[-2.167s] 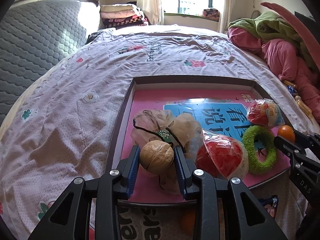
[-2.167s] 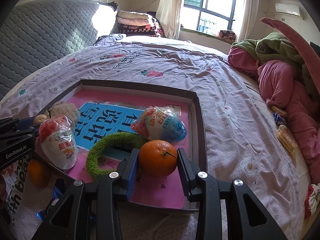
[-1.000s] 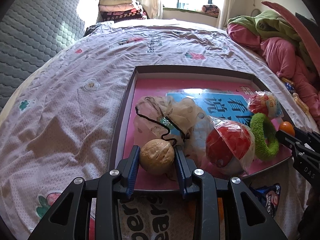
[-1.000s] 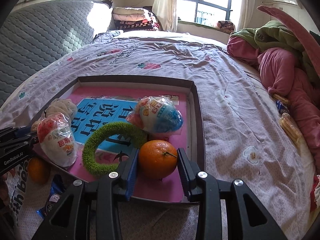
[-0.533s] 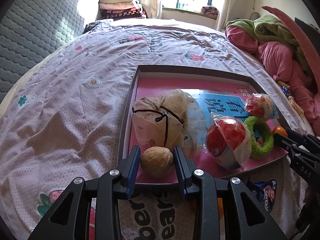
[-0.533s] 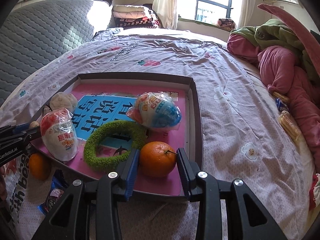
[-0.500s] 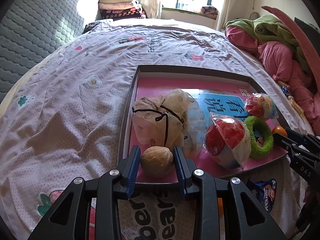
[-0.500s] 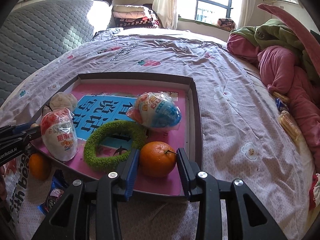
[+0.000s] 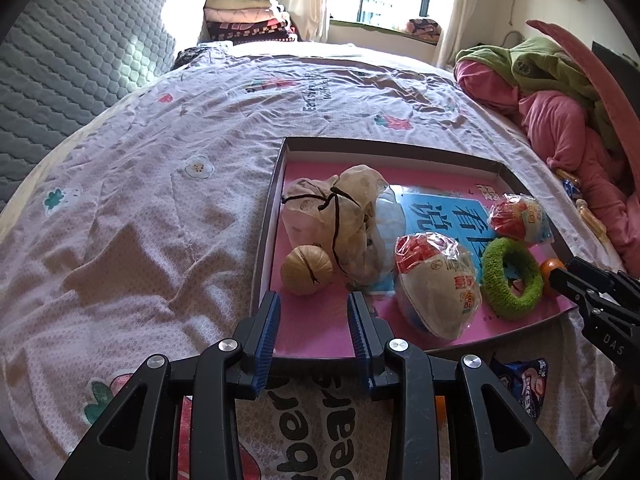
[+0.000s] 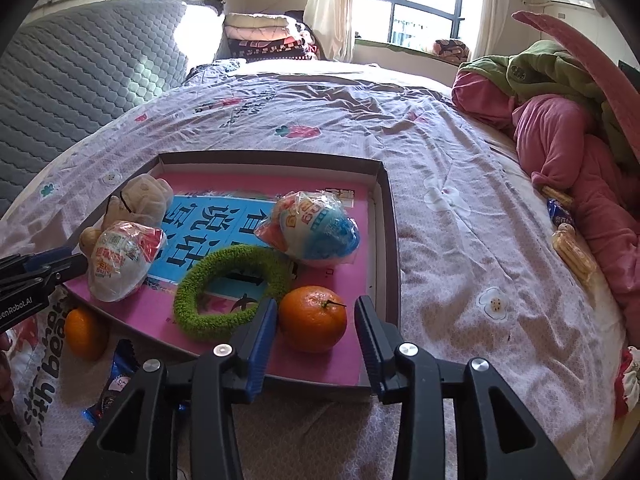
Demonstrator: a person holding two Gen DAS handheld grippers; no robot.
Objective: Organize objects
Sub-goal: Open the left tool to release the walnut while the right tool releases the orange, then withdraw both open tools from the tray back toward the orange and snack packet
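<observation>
A tan walnut (image 9: 306, 270) lies in the near left corner of the brown-rimmed tray (image 9: 266, 240) with the pink floor. My left gripper (image 9: 313, 304) stands open just behind the walnut, with nothing between its blue pads. In the right wrist view an orange (image 10: 313, 318) rests on the tray (image 10: 390, 240) near its right wall. My right gripper (image 10: 315, 314) straddles the orange and its jaws are opening. A small gap shows at each pad.
The tray also holds a tied mesh bag (image 9: 340, 216), two wrapped egg toys (image 10: 120, 260) (image 10: 316, 228) and a green fuzzy ring (image 10: 232, 288). On the bedsheet lie another orange (image 10: 84, 332), a blue snack packet (image 10: 116, 384) and wrapped biscuits (image 10: 572, 256). Pink clothes (image 10: 560, 140) are heaped at the right.
The left gripper has let go of the walnut and drawn back, leaving it in the tray. The right jaws have widened slightly off the orange.
</observation>
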